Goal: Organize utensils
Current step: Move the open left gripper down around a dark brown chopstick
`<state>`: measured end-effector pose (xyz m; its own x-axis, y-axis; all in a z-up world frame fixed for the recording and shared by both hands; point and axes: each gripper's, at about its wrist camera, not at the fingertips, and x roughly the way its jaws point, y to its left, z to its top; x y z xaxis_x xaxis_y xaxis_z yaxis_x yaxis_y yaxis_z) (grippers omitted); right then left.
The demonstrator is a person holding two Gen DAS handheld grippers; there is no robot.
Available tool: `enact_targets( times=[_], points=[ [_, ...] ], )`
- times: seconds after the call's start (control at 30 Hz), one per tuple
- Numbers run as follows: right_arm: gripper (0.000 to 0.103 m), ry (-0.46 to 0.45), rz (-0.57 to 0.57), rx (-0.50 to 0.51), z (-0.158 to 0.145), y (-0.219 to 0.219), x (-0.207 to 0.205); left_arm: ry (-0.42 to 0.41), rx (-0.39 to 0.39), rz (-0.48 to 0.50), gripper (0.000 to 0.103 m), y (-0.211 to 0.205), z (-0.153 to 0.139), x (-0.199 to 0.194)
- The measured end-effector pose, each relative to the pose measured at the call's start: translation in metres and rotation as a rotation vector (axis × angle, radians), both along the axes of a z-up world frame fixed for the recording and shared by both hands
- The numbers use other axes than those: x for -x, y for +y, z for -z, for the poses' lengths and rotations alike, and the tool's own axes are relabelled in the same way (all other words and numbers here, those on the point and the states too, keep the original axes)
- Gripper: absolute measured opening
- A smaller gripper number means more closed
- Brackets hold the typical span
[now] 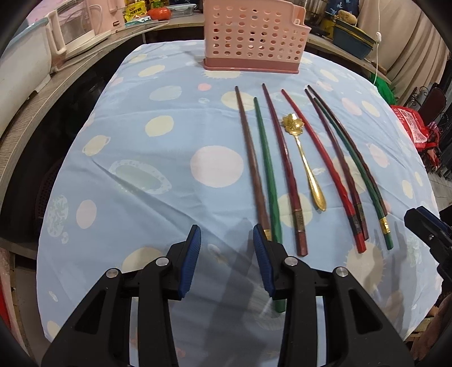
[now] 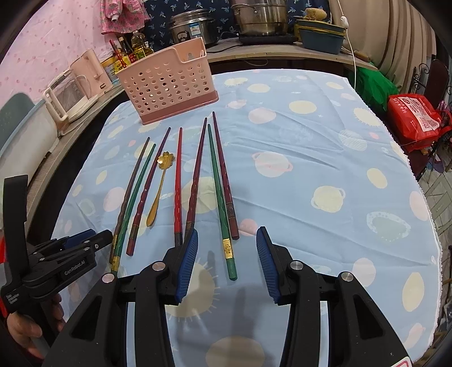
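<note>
Both grippers' fingers (image 2: 188,262) parted, empty; left gripper (image 2: 84,240) reads "GenRobot.AI".

My left tool (image 1: 226,235) tilts steeply downward, its blue pads (image 1: 192,259) standing apart with nothing between them. My right tool (image 2: 227,240) tilts down likewise, gaping and unloaded. My left hand (image 2: 25,330) grips its handle.

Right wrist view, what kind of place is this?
Likely a home kitchen or dining corner: steel pots and oil bottles on the counter behind, and chopsticks laid on a clothed table by a pink utensil basket.
</note>
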<state>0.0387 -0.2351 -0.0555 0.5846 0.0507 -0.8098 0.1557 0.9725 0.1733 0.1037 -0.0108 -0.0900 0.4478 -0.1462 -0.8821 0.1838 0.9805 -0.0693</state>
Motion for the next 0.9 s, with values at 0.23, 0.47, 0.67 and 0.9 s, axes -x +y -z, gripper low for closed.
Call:
enact_targets(
  times=[0.23,0.47,0.67,0.9],
  points=[
    [0.042,0.001,0.001,0.001,0.000,-0.001,0.000,-0.003,0.020,-0.016,0.037,0.008,-0.004,0.001],
    [0.042,0.003,-0.001,0.000,0.002,-0.001,0.000,-0.016,0.034,0.035,0.048,-0.009,-0.008,0.005],
    [0.042,0.002,0.000,0.000,0.001,-0.002,0.000,0.004,0.026,0.028,0.049,-0.009,-0.001,0.004],
    [0.042,0.003,0.001,-0.002,0.001,-0.002,-0.001,0.003,0.018,0.004,0.049,0.000,0.000,0.000]
  ],
)
